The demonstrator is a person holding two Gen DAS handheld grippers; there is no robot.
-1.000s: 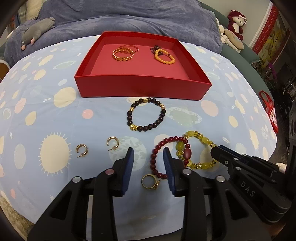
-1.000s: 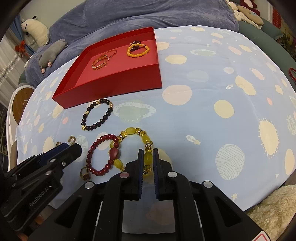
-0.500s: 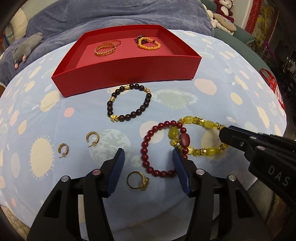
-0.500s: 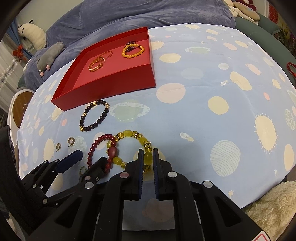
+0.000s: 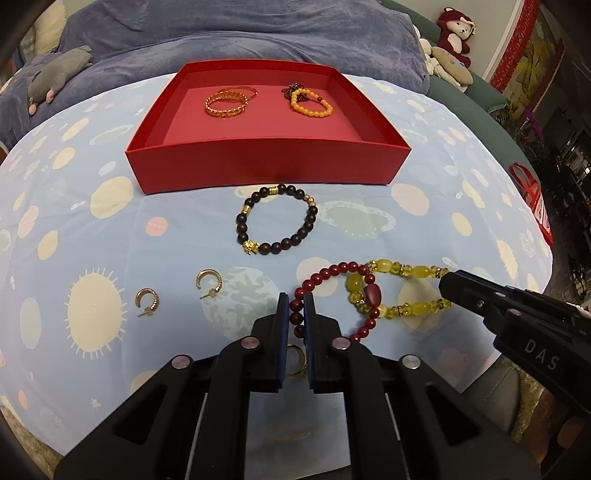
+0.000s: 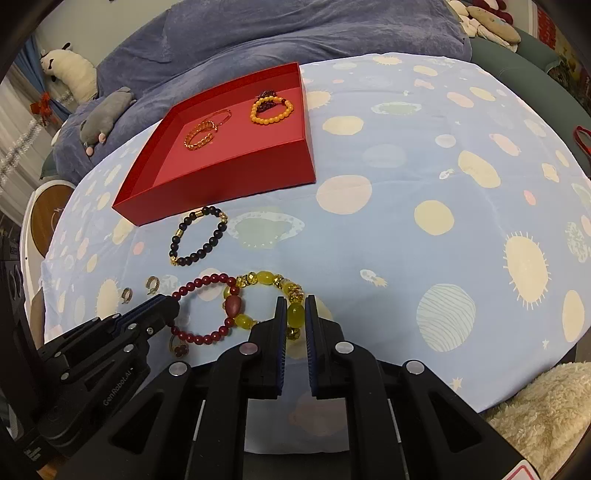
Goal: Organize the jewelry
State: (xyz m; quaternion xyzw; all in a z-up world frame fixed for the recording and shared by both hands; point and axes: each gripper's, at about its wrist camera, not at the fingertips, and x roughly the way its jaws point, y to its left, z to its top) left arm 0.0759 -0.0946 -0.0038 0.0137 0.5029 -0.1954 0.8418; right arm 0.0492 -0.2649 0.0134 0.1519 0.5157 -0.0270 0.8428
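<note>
A red tray (image 5: 266, 168) (image 6: 229, 184) holds gold bangles (image 5: 225, 103) and an orange bead bracelet (image 5: 312, 105). On the patterned cloth lie a black bead bracelet (image 5: 277, 225) (image 6: 197, 236), a dark red bead bracelet (image 5: 325, 280) (image 6: 207, 332), a yellow bead bracelet (image 5: 402, 291) (image 6: 258, 278), two gold hoop earrings (image 5: 208, 282) (image 5: 147, 301) and a gold ring (image 5: 295, 363). My left gripper (image 5: 296, 317) is shut on the dark red bracelet. My right gripper (image 6: 295, 317) is shut on the yellow bracelet, which overlaps the red one.
A blue blanket (image 5: 240, 33) with a grey plush toy (image 5: 59, 74) lies behind the tray. Stuffed toys (image 5: 450, 55) sit at the back right. A fluffy cream rug (image 6: 546, 417) lies below the cloth's front right edge.
My left gripper moved onto the dark red bracelet's left side and closed on it; it was open before. My right gripper stayed shut on the yellow bracelet.
</note>
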